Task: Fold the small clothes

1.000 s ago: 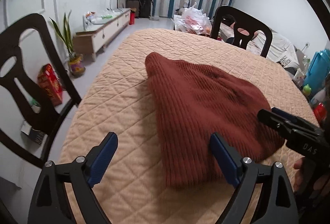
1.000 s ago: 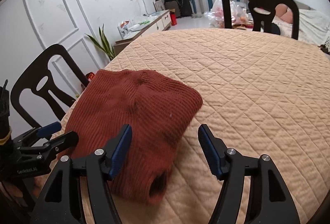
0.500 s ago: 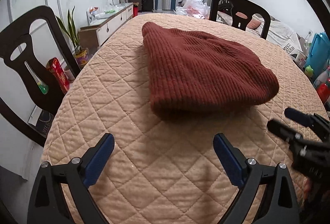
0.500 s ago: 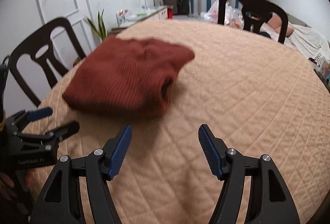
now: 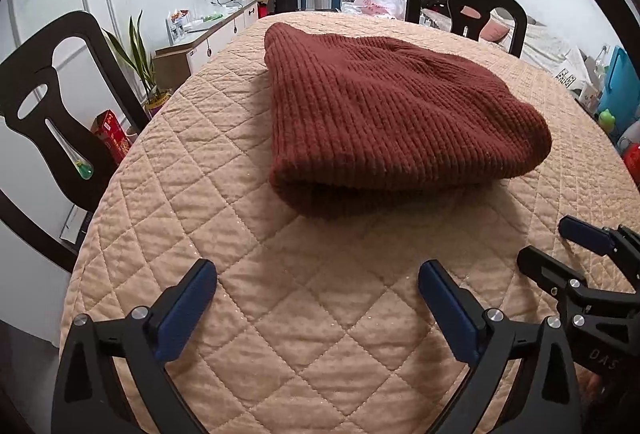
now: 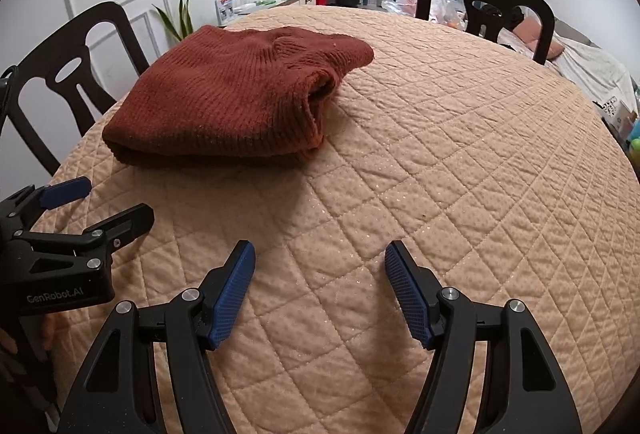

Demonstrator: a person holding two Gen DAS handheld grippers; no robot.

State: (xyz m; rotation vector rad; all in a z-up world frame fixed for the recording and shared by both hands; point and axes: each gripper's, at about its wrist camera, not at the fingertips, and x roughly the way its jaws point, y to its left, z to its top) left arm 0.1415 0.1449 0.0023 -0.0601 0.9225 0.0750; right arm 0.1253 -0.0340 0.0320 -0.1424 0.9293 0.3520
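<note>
You are working over a worktop point(image 6: 460, 138) that is wearing a quilted peach cover, and it is filling most of both views. On its left part, toward the black chair point(image 6: 68, 74), the rust-brown knitted garment point(image 6: 240, 94) is lying as a compact, layered bundle, its doubled edge facing you and a rolled cuff or hem opening showing at its right end. In the left wrist view the same garment point(image 5: 384, 106) is sitting flat and thick, with no sleeve or loose flap trailing onto the cover.

Judging from that, the folding of this piece is looking finished or very nearly so; what may be remaining is only a tidy-up of that slightly gaping right end. No other small clothes are showing on the worktop, so whether more are waiting I cannot tell.

You are holding the left hand-held gripper point(image 5: 316, 306) released, its blue pads wide apart and carrying nothing, near the front edge and clear of the garment. The right hand-held gripper point(image 6: 320, 286) is likewise spread and empty, hovering just beside the left one over bare quilt.
</note>
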